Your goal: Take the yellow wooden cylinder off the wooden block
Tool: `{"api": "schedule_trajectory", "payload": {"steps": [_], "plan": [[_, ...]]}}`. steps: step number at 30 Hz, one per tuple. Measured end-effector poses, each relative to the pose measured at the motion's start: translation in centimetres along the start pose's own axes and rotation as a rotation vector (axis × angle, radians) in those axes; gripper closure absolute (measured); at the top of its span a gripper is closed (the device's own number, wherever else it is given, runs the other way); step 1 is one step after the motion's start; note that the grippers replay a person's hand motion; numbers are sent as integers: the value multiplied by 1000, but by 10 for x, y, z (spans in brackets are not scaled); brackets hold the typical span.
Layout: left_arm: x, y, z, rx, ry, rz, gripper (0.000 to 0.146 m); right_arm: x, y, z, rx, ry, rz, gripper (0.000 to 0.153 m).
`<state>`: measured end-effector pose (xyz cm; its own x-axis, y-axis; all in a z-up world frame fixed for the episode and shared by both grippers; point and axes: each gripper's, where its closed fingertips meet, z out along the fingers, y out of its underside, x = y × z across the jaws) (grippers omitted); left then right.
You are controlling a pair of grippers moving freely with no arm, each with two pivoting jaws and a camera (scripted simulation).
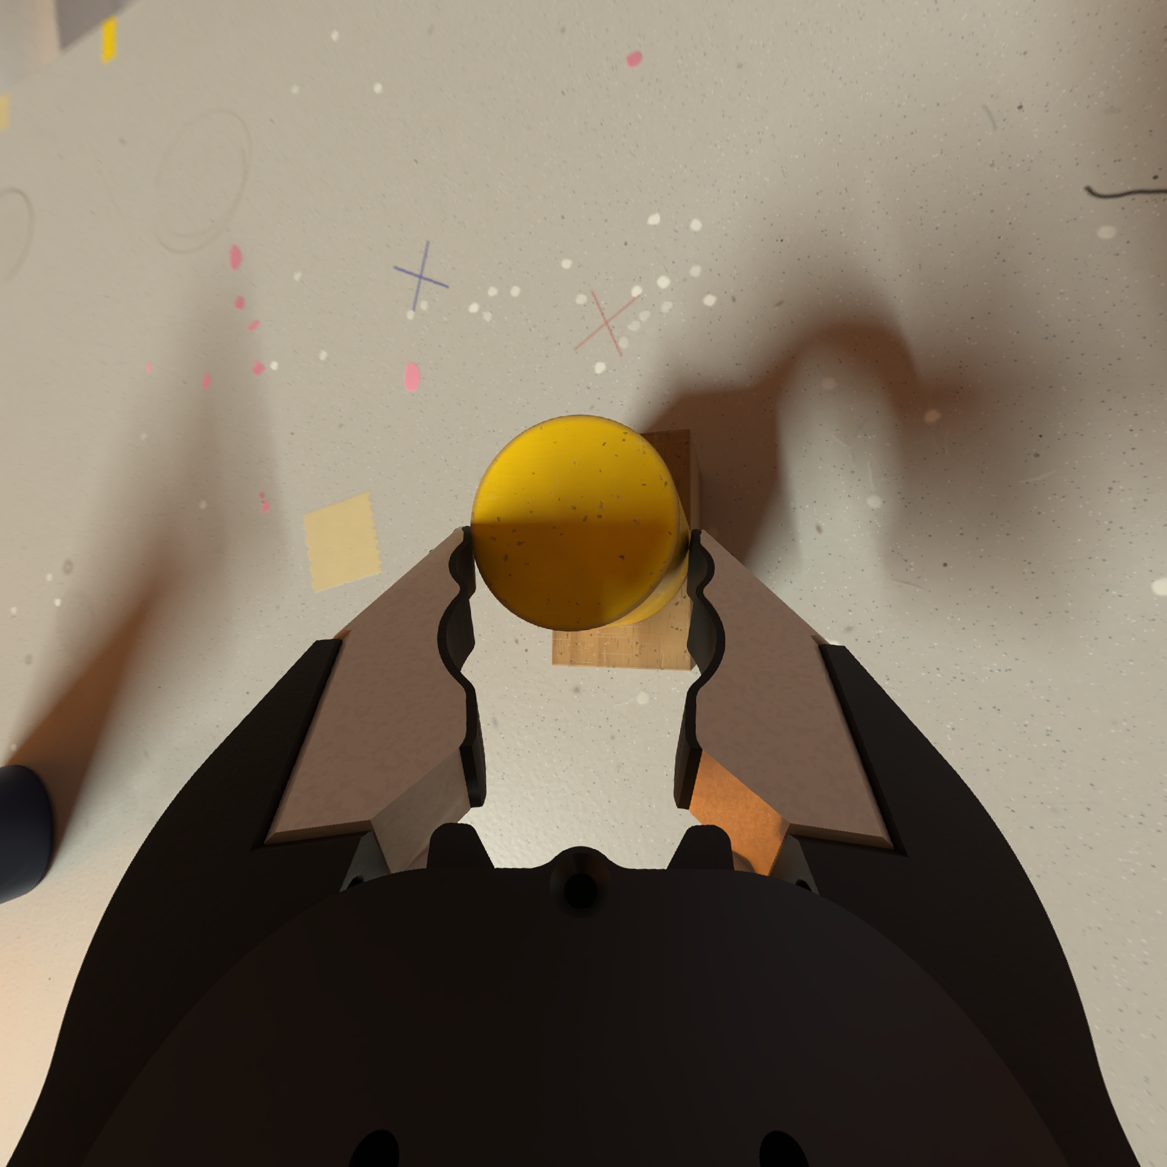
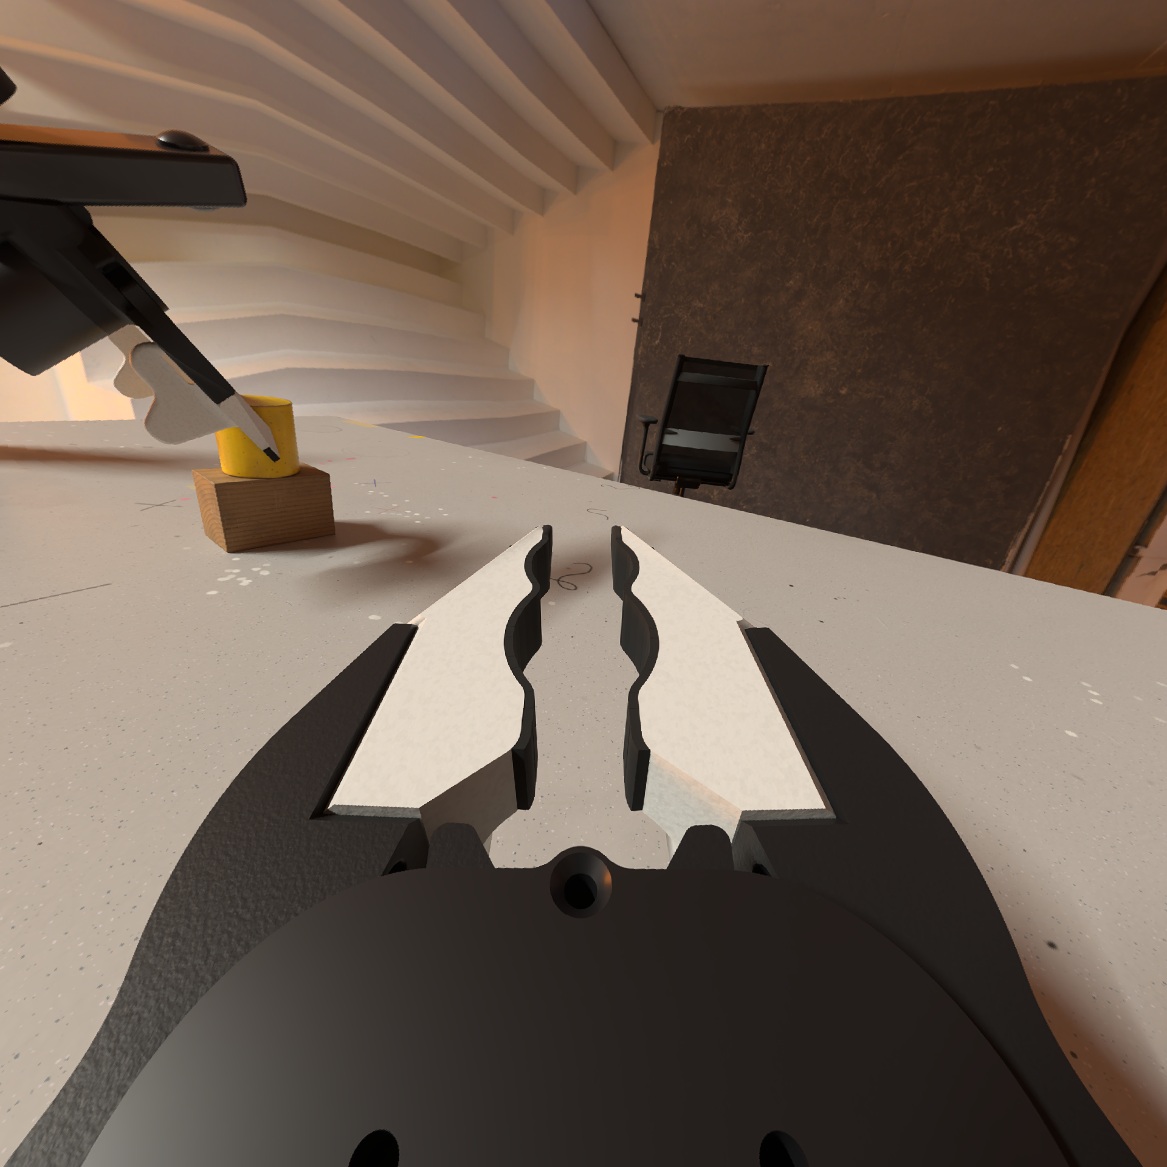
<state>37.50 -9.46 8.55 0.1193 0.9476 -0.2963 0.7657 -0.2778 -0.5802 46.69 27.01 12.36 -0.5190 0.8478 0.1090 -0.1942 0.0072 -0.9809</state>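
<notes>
The yellow wooden cylinder (image 1: 578, 518) stands upright on the wooden block (image 1: 619, 647), seen from above in the left wrist view. My left gripper (image 1: 580, 537) has one fingertip on each side of the cylinder, touching it, shut on it. In the right wrist view the cylinder (image 2: 284, 429) rests on the block (image 2: 265, 511) at the far left, with the left gripper (image 2: 252, 436) coming down on it from the upper left. My right gripper (image 2: 581, 537) is empty, low over the table, its jaws a narrow gap apart, well to the right of the block.
The speckled grey table (image 2: 821, 631) has paint spots and pen marks. A pale yellow patch (image 1: 342, 542) lies left of the block. A dark rounded object (image 1: 22, 827) shows at the left edge. An office chair (image 2: 704, 423) stands beyond the table's far edge.
</notes>
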Motion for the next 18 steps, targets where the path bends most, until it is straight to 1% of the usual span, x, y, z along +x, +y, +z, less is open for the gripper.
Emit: {"api": "schedule_trajectory", "payload": {"steps": [2,4,6,7,10,12,14,16,18], "plan": [[-2,-2,-5,42,-25,10,78,0,-1,-1,5,-1,-2,134],[0,-10,-19,115,-45,25,78,0,-1,-2,11,0,0,135],[11,-24,-44,218,-38,53,78,1,-2,-4,18,7,4,135],[24,-33,-60,287,-3,72,79,2,-3,-4,22,10,6,135],[85,-55,-111,470,204,171,80,4,-5,-6,35,26,6,135],[134,-57,-130,498,365,265,80,5,-6,-6,42,34,4,136],[182,-48,-131,461,504,367,80,5,-6,-6,43,33,4,136],[223,-32,-117,388,608,445,80,5,-5,-5,38,27,-1,136],[253,-18,-102,325,695,483,80,5,-4,-4,31,27,-7,136]]}}
